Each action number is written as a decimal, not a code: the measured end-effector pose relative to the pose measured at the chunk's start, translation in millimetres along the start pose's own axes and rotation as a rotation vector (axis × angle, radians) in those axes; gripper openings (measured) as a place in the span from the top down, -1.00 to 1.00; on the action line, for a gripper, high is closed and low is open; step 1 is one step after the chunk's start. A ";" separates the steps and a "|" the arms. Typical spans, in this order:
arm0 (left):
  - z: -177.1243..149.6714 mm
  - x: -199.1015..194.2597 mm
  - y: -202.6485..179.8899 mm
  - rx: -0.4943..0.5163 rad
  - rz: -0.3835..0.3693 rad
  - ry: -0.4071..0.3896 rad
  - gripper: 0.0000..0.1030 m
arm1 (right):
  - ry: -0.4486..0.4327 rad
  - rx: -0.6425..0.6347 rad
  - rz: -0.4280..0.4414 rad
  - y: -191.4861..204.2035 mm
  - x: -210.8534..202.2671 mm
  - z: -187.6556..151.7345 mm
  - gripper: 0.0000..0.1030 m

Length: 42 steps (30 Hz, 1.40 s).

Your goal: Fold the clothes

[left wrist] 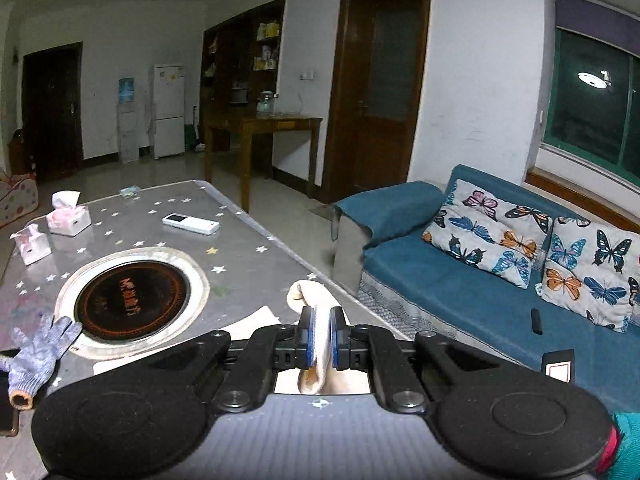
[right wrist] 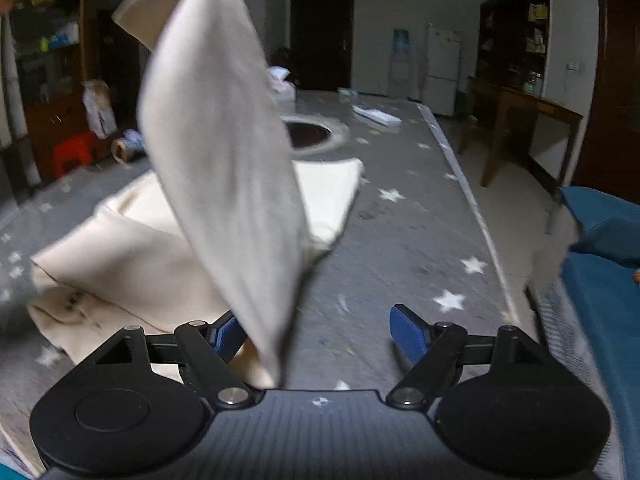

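A cream garment lies partly spread on the grey star-patterned table. One part of it, a long sleeve-like strip, is lifted high, held at its top by my left gripper at the upper left of the right wrist view. In the left wrist view my left gripper is shut on this cream cloth, held above the table. My right gripper is open and empty, low over the table; the hanging strip passes just in front of its left finger.
On the table are a round inset burner, a blue-grey work glove, two tissue boxes, and a white remote. A blue sofa with butterfly cushions stands right of the table edge. A wooden desk is beyond.
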<state>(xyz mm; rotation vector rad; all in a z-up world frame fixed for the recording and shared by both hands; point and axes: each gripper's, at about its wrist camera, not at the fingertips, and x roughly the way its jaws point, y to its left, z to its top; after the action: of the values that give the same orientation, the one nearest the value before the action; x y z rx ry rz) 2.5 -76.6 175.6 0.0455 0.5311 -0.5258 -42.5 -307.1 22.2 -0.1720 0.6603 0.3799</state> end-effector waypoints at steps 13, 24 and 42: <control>-94.8 5.3 85.0 -0.195 0.142 0.204 0.83 | 0.048 -0.131 0.007 0.7 -13.4 -7.3 -0.56; -131.4 -8.8 109.9 -0.251 0.197 0.255 0.66 | 0.044 -0.089 0.175 -11.3 -22.8 29.0 -0.21; -146.6 35.4 112.3 -0.261 0.108 0.247 0.69 | 0.062 -0.151 0.293 30.0 49.7 52.3 -0.07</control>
<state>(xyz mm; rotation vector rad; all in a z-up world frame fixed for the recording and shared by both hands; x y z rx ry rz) 14.3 29.8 21.0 -0.1104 0.8306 -0.3440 11.1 -250.9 30.7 -0.2325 0.7197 0.7093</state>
